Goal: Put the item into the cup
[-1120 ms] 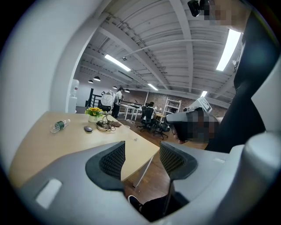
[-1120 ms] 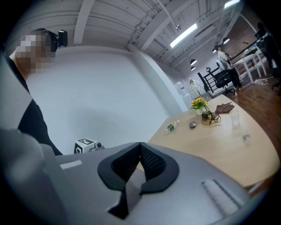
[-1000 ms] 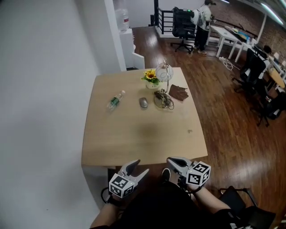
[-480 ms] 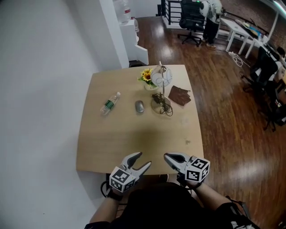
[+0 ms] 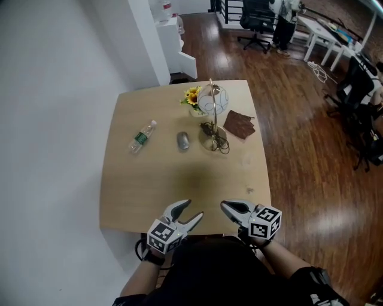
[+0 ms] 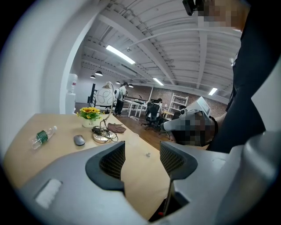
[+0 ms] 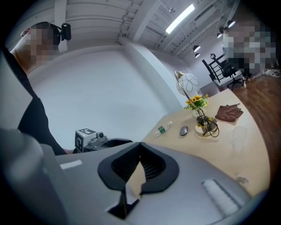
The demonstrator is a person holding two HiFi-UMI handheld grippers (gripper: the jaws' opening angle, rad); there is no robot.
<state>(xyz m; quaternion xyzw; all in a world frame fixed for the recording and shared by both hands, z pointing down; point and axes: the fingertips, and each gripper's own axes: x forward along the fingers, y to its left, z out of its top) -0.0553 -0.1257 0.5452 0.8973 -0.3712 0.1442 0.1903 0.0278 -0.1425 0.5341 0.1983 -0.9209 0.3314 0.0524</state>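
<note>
Just 1 bottle [image 5: 141, 137], 1 mouse [image 5: 183, 140] on table [image 5: 179, 179]; L gripper [image 5: 192, 209] apart, R gripper [image 5: 224, 206] closed, empty.

a white wall [image 5: 54, 119] stands beside the pale wooden worktop [image 5: 149, 185]; dark plank floor [image 5: 299, 155] leads to a black office chair [image 5: 256, 12] and white desks [image 5: 314, 28]; strip lights [image 6: 119, 54] overhead.

Open-plan office: swivel chairs [image 5: 256, 15], white desks [image 5: 319, 31]
</note>
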